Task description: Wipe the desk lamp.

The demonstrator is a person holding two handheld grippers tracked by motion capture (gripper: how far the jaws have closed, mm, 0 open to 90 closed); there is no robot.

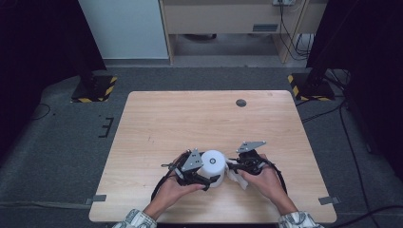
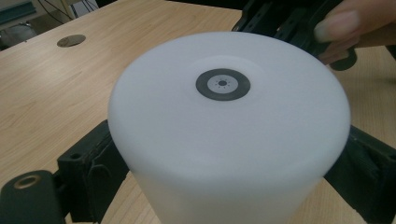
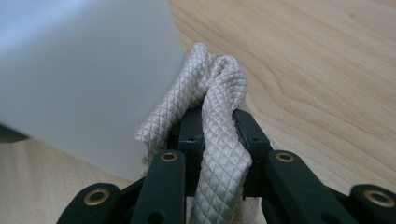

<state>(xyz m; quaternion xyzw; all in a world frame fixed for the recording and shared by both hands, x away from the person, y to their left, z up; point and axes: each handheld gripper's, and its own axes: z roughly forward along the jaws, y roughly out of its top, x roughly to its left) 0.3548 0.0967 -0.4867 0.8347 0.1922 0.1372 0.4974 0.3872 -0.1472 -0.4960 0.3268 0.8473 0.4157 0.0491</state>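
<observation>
A white cylinder (image 1: pixel 212 166) with a small dark ring mark on its top (image 2: pixel 222 84) stands upright near the table's front edge. My left gripper (image 1: pixel 205 176) is shut on it, one black jaw pressed to each side of its wall (image 2: pixel 224 158). My right gripper (image 1: pixel 234 167) is shut on a folded white cloth with a diamond weave (image 3: pixel 219 116). The cloth's bunched end touches the cylinder's side (image 3: pixel 84 79). In the high view the cloth (image 1: pixel 236 176) hangs below the right hand, just right of the cylinder.
The wooden table (image 1: pixel 204 118) has a round dark cable port (image 1: pixel 241 102) at its far right. Black stands with yellow-striped bases (image 1: pixel 95 88) sit on the floor beyond both far corners. Grey brackets (image 1: pixel 99 198) mark the front edge.
</observation>
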